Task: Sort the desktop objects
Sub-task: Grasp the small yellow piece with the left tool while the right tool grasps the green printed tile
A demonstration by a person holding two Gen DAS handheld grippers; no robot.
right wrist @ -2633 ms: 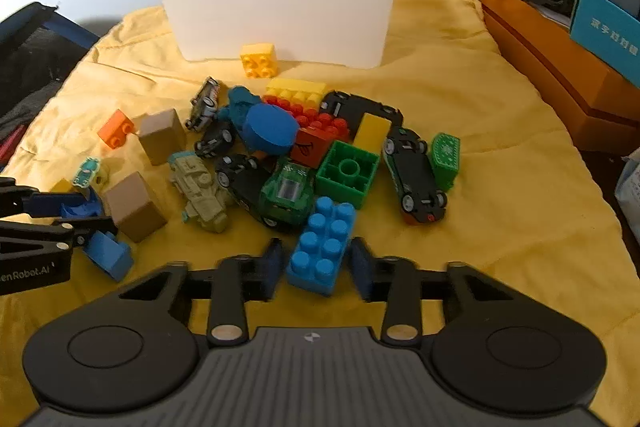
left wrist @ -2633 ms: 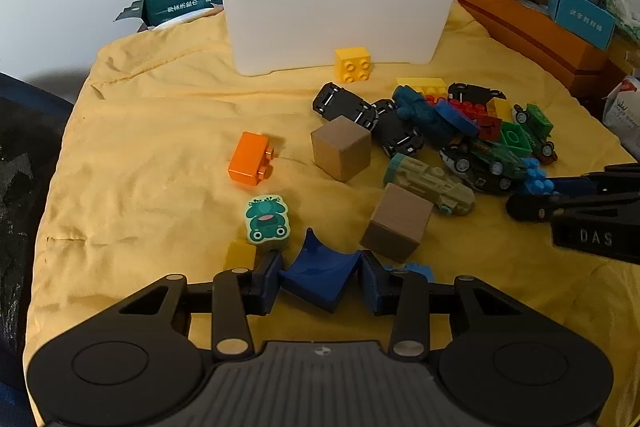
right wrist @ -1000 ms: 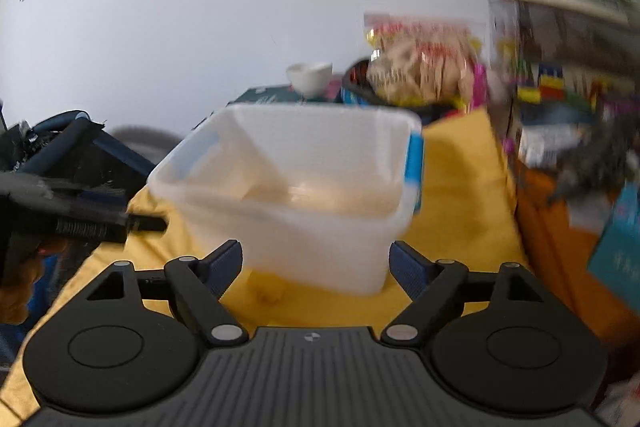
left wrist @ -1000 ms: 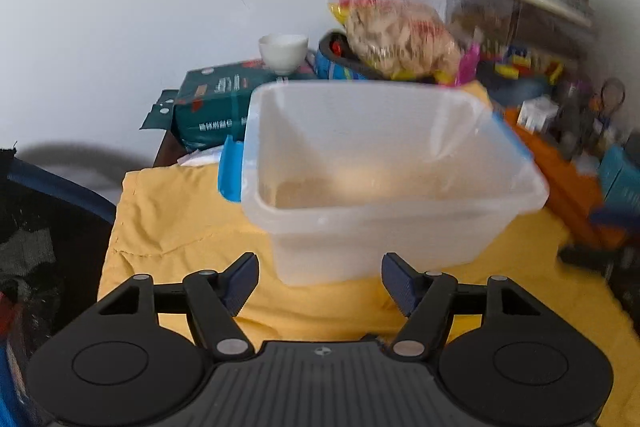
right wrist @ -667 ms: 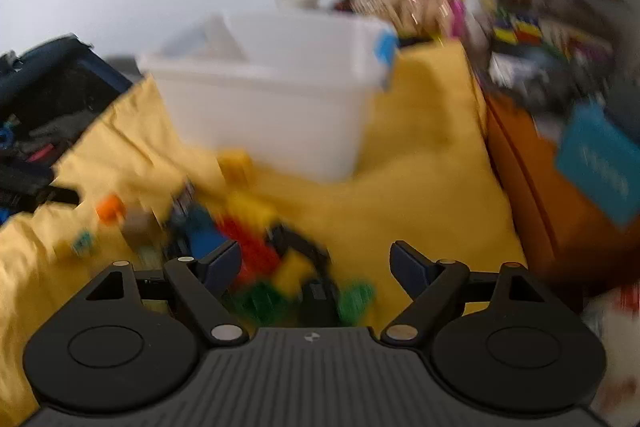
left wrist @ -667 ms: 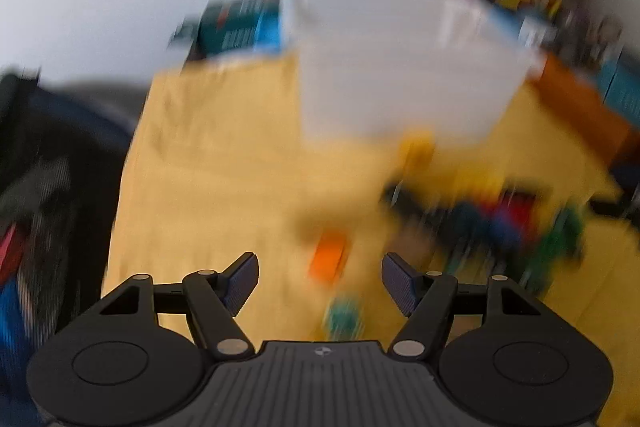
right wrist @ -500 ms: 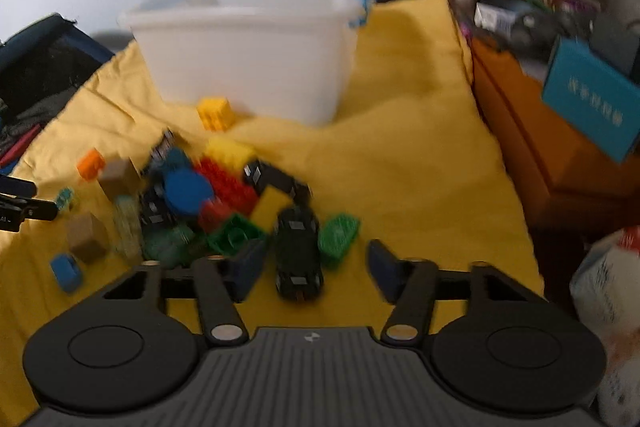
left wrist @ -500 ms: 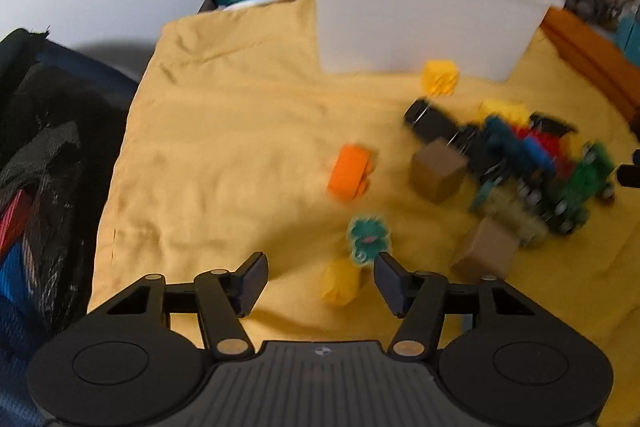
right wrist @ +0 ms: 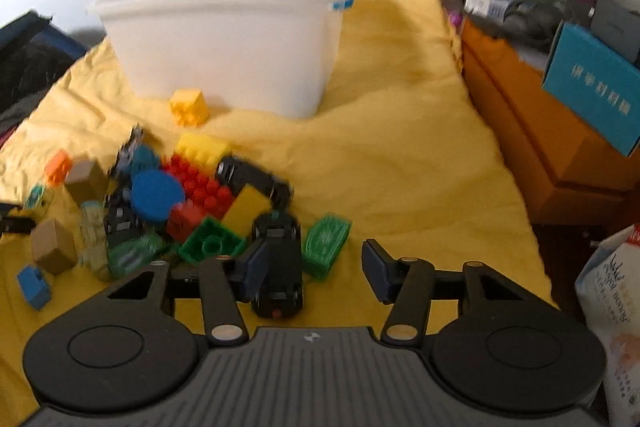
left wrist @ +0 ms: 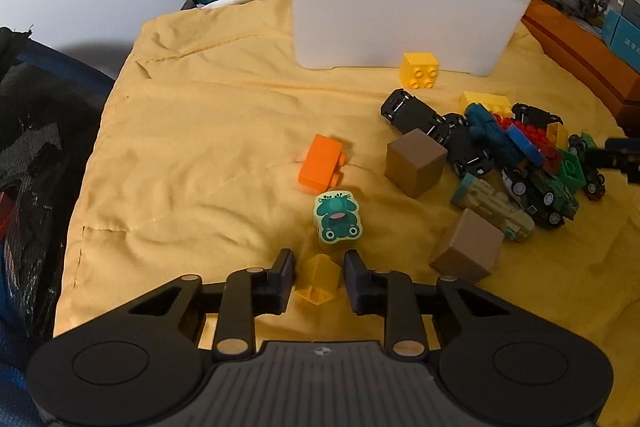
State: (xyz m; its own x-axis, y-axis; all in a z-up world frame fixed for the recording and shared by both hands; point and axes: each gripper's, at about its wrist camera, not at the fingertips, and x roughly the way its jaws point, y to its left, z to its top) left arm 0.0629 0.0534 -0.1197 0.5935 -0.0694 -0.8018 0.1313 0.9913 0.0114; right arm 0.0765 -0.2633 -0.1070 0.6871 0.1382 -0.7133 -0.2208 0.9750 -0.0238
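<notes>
Translucent yellow plastic, a small wedge-shaped block [left wrist: 318,277] lies on the cloth between the fingers of our left gripper [left wrist: 319,277]; the jaws stand narrowly apart on either side of it, and we cannot tell whether the pads touch it. Just beyond it sits a green frog block [left wrist: 337,215], then an orange brick [left wrist: 321,167]. Our right gripper [right wrist: 316,269] hangs wide open over the near edge of the toy pile, its left finger just beside a black toy car [right wrist: 278,265] and a green flat piece [right wrist: 325,244]. Everything rests on a wrinkled yellow cloth [left wrist: 208,147]. A white plastic bin [left wrist: 396,11] stands at the far side, a yellow studded cube [left wrist: 420,71] near its base. Orange boxes [right wrist: 548,143] and cluttered shelves fill the right.
</notes>
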